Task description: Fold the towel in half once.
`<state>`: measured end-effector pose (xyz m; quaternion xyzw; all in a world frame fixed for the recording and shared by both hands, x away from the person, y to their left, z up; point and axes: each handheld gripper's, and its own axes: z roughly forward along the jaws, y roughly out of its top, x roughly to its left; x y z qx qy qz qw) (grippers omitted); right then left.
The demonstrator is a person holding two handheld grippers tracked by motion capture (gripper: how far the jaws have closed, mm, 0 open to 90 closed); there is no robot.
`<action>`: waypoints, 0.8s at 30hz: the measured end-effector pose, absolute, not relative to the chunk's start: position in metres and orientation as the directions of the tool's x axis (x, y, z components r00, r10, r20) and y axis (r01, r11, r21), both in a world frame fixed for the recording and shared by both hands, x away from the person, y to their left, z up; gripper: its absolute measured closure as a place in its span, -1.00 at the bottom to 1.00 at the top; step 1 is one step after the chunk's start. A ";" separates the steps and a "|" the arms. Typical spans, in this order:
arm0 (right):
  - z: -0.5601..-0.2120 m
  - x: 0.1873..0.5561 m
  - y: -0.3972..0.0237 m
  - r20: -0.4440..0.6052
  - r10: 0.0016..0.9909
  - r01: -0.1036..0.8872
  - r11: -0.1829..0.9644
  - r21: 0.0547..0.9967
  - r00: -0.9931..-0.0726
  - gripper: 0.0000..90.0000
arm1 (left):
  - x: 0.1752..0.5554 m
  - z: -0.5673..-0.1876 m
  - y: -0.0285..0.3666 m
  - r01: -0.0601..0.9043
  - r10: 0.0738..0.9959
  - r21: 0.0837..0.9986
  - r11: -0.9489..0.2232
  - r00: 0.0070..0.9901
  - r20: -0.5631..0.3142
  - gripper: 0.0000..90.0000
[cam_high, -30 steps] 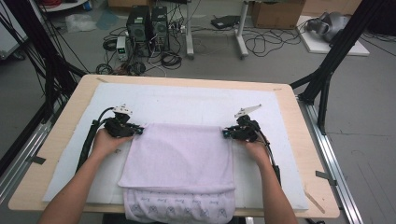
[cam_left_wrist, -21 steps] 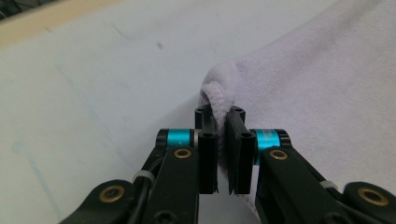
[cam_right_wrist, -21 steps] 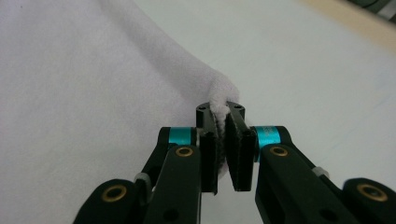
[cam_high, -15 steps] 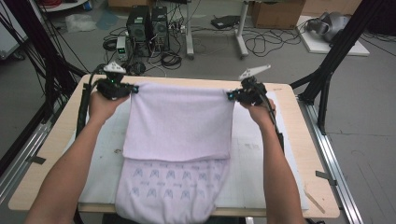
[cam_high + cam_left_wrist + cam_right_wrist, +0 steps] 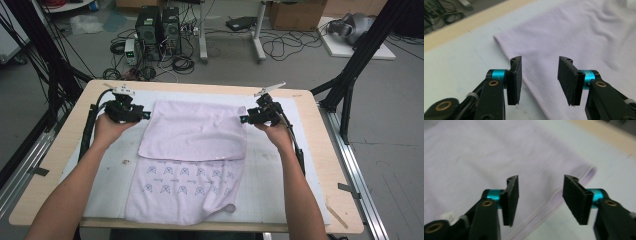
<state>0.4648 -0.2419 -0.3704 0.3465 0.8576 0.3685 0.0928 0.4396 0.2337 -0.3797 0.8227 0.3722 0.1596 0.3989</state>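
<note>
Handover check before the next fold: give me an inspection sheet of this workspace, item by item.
Surface: wooden table with a white mat laid over it.
Job's things: pale lilac towel lying flat, folded over itself; its patterned lower part shows toward the person, one near corner curled.
Clutter: a small strip on the table's near right corner; otherwise nothing seen.
Grippers: left gripper open, its jaws have just been opening, nothing between the pads, towel edge below. Right gripper likewise open and just opened, above the towel's folded edge.
Cables: a black cable trails from each gripper along the forearms.
Surroundings: computer towers, loose floor cables, cardboard boxes, black frame legs.
</note>
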 end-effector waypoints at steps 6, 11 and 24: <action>-0.385 0.420 -0.241 0.073 0.617 0.465 0.504 0.728 -0.783 0.06 | 0.404 -0.398 0.228 0.451 0.690 0.775 -0.443 0.723 -0.027 0.17; -0.395 0.379 -0.240 0.066 0.568 0.419 0.519 0.745 -0.820 0.07 | 0.375 -0.405 0.230 0.428 0.670 0.792 -0.435 0.742 -0.033 0.14; -0.425 0.287 -0.229 0.107 0.419 0.349 0.558 0.753 -0.902 0.26 | 0.307 -0.426 0.231 0.403 0.641 0.786 -0.469 0.767 -0.011 0.02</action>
